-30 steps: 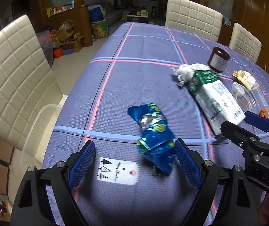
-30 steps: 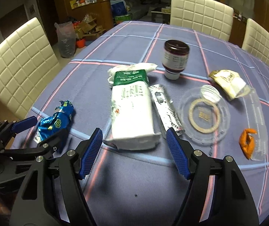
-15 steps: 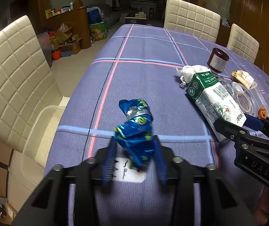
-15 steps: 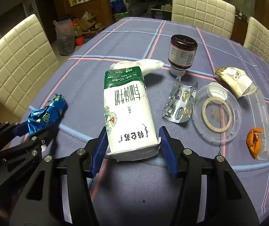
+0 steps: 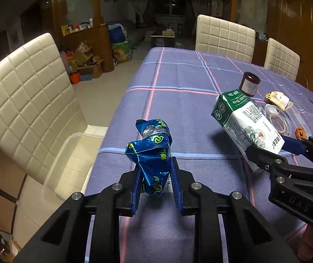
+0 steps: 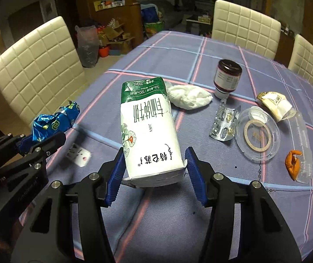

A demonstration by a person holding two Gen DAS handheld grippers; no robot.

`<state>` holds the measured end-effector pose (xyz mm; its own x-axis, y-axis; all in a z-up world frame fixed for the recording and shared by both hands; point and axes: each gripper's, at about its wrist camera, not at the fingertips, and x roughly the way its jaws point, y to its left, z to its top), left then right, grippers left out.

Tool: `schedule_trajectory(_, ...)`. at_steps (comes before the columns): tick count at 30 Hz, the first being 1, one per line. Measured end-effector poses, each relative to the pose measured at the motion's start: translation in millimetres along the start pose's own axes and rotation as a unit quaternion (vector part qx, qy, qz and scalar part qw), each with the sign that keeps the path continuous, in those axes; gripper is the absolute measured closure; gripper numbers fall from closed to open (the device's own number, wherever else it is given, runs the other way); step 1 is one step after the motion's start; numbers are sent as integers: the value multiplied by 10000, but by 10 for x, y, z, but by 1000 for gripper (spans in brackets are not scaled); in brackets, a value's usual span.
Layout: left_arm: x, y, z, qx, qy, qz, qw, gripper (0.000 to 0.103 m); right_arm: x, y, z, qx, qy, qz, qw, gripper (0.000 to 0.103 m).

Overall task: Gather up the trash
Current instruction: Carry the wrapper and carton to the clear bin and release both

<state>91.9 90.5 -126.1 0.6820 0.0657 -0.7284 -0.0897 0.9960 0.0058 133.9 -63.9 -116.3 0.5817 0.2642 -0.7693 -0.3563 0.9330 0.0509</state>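
Since a second ago, both items have been gripped and raised off the purple checked tablecloth (image 5: 178, 87). On the left, the crumpled blue foil wrapper (image 5: 154, 153) is pinched between the nearly closed jaws of the left gripper (image 5: 156, 184), above a white tag (image 6: 79, 155). To the right, the green-and-white milk carton (image 6: 150, 135) is clamped at its base by the half-open right gripper (image 6: 154, 173), held tilted above the cloth, near a crumpled tissue (image 6: 189, 96)

The white-and-green milk carton (image 6: 150, 135) carries "200mL", "ORGANIC" and Chinese brand characters; the other gripper's black frame (image 5: 299, 203) is embossed "DAS".
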Motion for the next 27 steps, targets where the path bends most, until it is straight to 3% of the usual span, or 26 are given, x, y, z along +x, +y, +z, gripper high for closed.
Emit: schedule_trajectory(27,-248,250,-81,-209,-174,86,9996,79,-174,375,-3,-404,-109,40,9991,46)
